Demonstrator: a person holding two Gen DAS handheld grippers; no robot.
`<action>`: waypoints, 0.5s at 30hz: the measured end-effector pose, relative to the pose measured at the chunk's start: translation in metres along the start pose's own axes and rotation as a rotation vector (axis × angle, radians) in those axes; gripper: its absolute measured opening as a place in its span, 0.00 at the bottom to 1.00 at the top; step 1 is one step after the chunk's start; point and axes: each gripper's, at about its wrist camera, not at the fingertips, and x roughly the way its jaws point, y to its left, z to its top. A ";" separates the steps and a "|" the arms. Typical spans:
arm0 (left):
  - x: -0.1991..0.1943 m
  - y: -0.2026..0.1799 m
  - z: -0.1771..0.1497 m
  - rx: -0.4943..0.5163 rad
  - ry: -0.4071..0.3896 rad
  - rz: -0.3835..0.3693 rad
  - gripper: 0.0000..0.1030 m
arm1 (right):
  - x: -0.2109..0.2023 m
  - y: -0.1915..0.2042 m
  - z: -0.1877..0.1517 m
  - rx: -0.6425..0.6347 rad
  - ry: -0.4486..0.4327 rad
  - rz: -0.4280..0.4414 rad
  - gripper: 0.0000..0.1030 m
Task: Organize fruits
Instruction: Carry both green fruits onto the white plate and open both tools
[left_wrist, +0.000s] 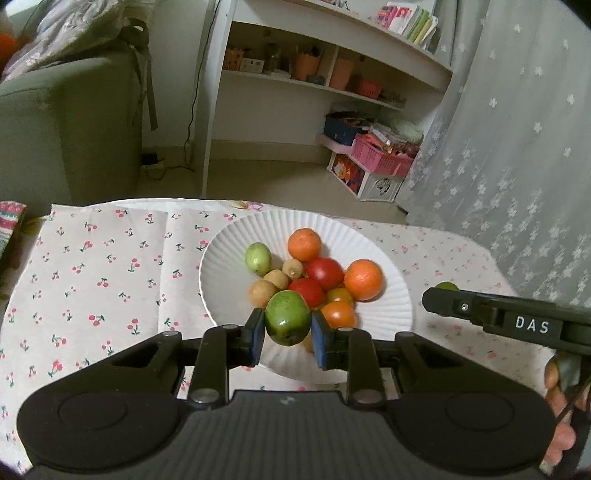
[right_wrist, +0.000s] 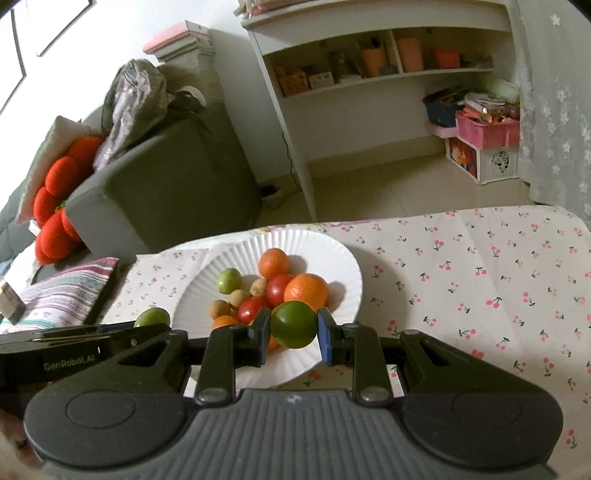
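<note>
A white ribbed plate (left_wrist: 229, 254) (right_wrist: 332, 258) on the cherry-print cloth holds oranges (left_wrist: 362, 279), red tomatoes (left_wrist: 324, 273), small brown fruits (left_wrist: 276, 279) and a pale green fruit (left_wrist: 258, 258). My left gripper (left_wrist: 288, 334) is shut on a green fruit (left_wrist: 288, 322) above the plate's near edge. My right gripper (right_wrist: 293, 336) is shut on another green fruit (right_wrist: 293, 324) above the plate's near right side. Each gripper shows from the side in the other's view: the right one (left_wrist: 439, 300) and the left one (right_wrist: 147, 328).
The cherry-print tablecloth (left_wrist: 92, 280) (right_wrist: 480, 280) covers the table. A grey sofa (right_wrist: 166, 184) with a red cushion (right_wrist: 59, 199) stands beyond on the left. A white shelf unit (left_wrist: 325, 74) and pink baskets (left_wrist: 380, 155) stand behind. A striped cloth (right_wrist: 66, 295) lies left.
</note>
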 end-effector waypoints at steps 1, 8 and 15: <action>0.003 0.001 0.000 0.003 0.004 0.006 0.15 | 0.003 0.000 -0.001 -0.001 0.007 -0.001 0.23; 0.017 0.000 0.002 0.024 0.017 0.032 0.15 | 0.018 0.001 -0.004 -0.013 0.031 -0.024 0.23; 0.024 0.000 0.002 0.040 0.028 0.044 0.15 | 0.027 0.007 -0.005 -0.037 0.043 -0.030 0.23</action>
